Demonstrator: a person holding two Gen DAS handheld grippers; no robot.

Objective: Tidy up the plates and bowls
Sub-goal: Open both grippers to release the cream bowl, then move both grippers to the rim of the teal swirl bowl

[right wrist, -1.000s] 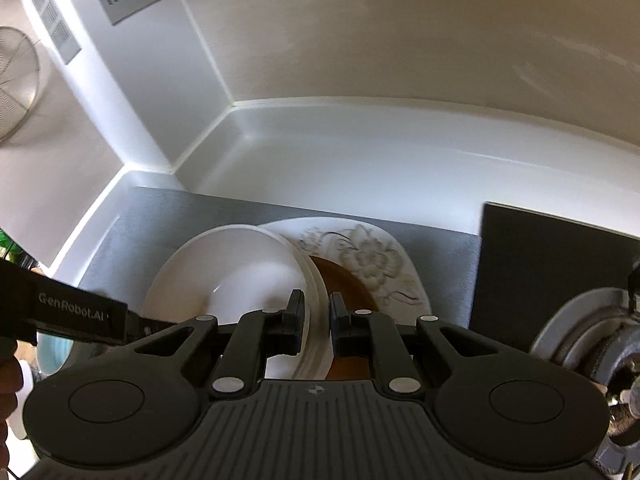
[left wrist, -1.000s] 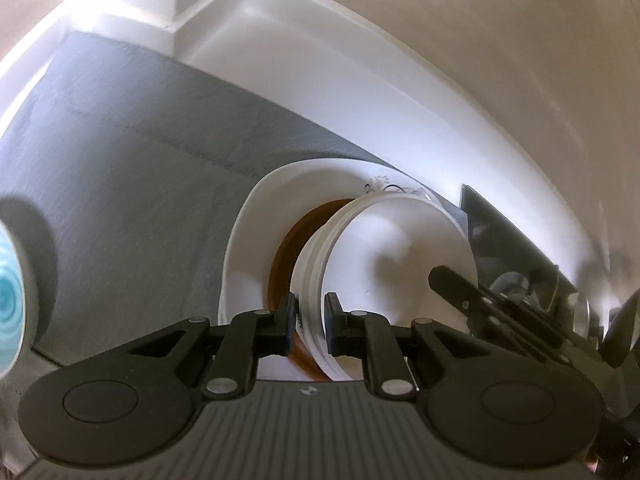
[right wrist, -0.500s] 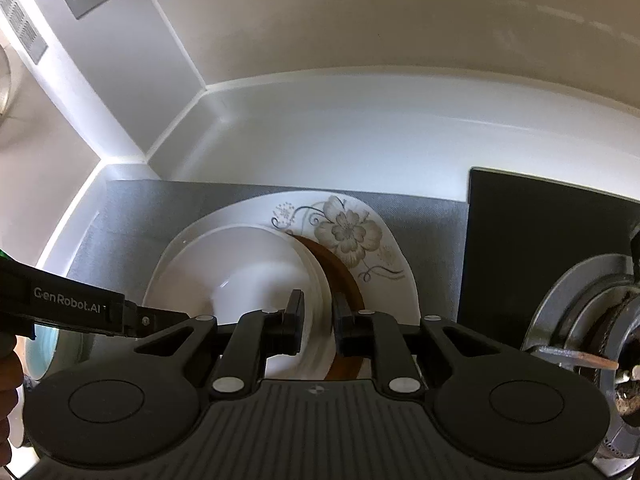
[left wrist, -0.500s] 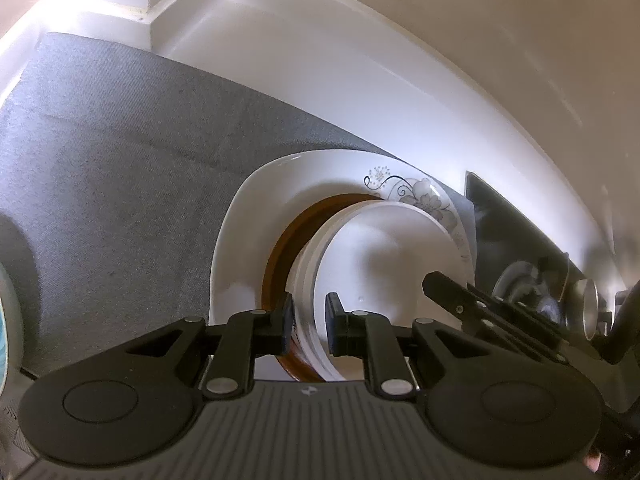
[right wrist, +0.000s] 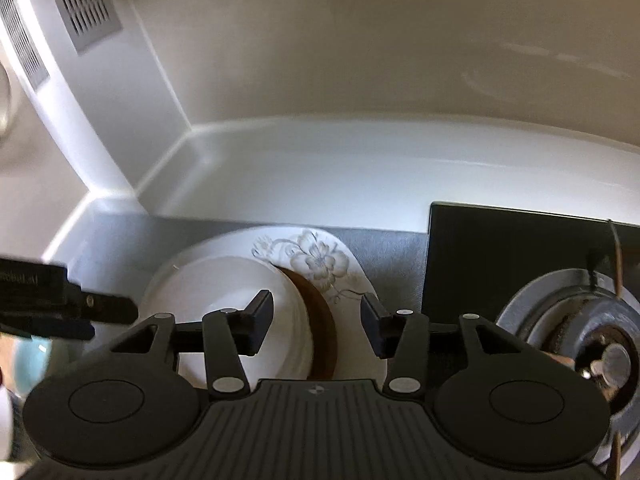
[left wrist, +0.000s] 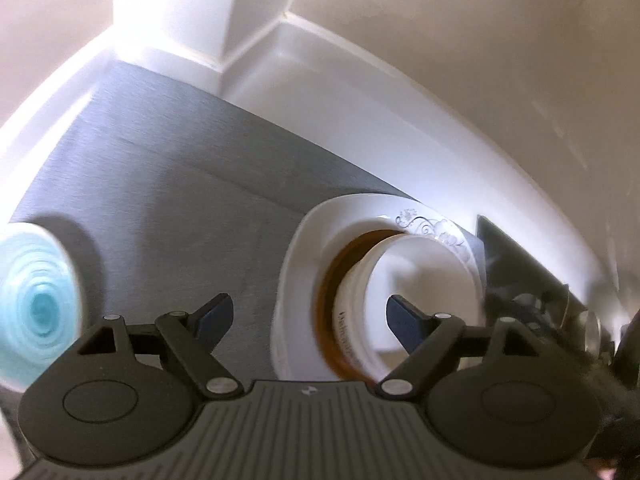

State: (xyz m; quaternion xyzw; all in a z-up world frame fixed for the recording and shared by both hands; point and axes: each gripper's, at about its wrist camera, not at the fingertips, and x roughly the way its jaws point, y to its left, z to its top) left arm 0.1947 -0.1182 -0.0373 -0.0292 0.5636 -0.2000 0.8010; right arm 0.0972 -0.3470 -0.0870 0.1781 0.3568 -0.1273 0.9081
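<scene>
Grey mat (right wrist: pixel 120 236) ahead of both claws bears the floral plate (right wrist: pixel 320 260); a brown plate (right wrist: pixel 324 332), then stacked white bowls (right wrist: pixel 224 288), sit nested on it. Left claw (left wrist: pixel 309 319) and right claw (right wrist: pixel 317 322) gape wide – each empty (straddling the bowls' rim).

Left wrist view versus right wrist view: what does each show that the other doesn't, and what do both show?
Only the left wrist view shows the blue swirl-patterned dish clearly. Only the right wrist view shows the stove burner in full and the wall vent. Both show the white bowls stacked on a brown plate over the floral plate, on the gray mat.
</scene>
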